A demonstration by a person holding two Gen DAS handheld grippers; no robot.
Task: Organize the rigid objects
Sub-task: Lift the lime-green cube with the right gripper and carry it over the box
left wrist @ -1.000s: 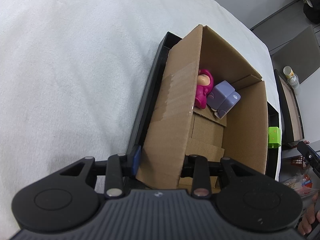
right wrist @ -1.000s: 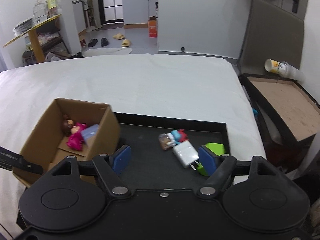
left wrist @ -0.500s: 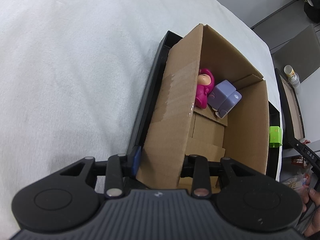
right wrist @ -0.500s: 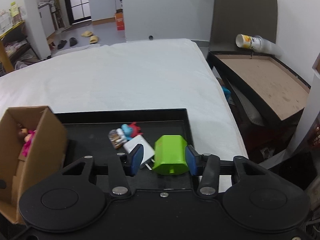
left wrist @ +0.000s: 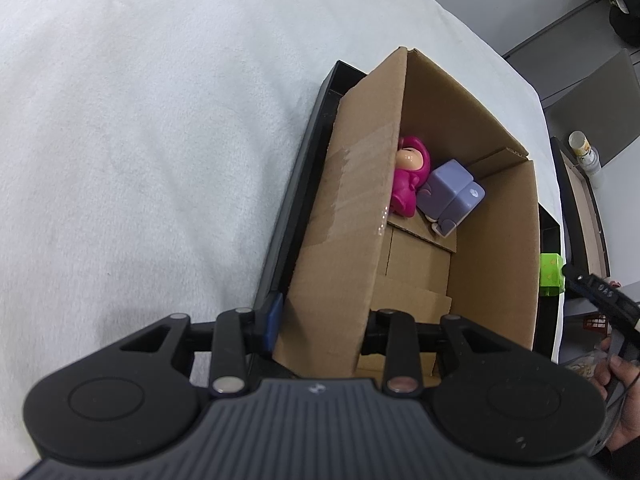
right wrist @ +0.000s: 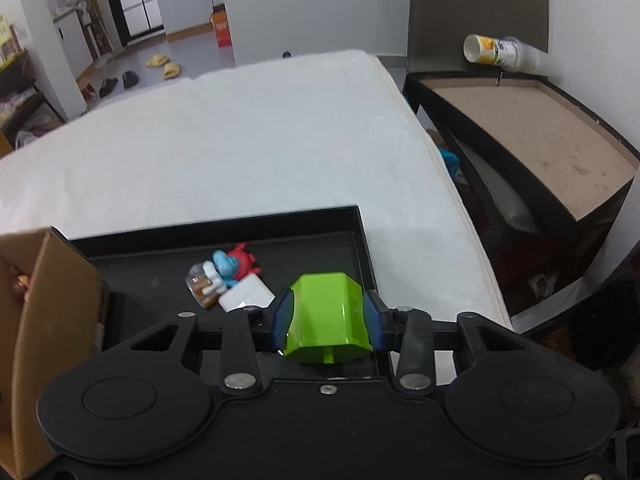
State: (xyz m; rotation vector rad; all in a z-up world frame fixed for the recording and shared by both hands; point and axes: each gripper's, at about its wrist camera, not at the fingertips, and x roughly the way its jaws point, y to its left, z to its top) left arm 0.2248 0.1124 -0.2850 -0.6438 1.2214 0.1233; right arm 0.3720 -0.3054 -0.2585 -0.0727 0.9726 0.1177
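Bed: a white bed carries everything; no desk shows.
Tray: a black tray lies on the bed near its right edge, with the box at its left end.
Cardboard box: open-topped, standing in the tray; a pink figure and a lilac block already lie inside, touching each other.
Left gripper: its fingers straddle the box's near wall, one outside and one inside, closed on the cardboard, seemingly steadying it.
Right gripper: its blue pads are closed against both sides of the green block, at the tray's near right corner; whether it has left the tray floor I cannot tell.
Leftovers: a white adapter, a red-and-blue toy and a small clear-wrapped item lie bunched mid-tray.
Progress: two things boxed, one in hand, three waiting; roughly a third done, I judge.
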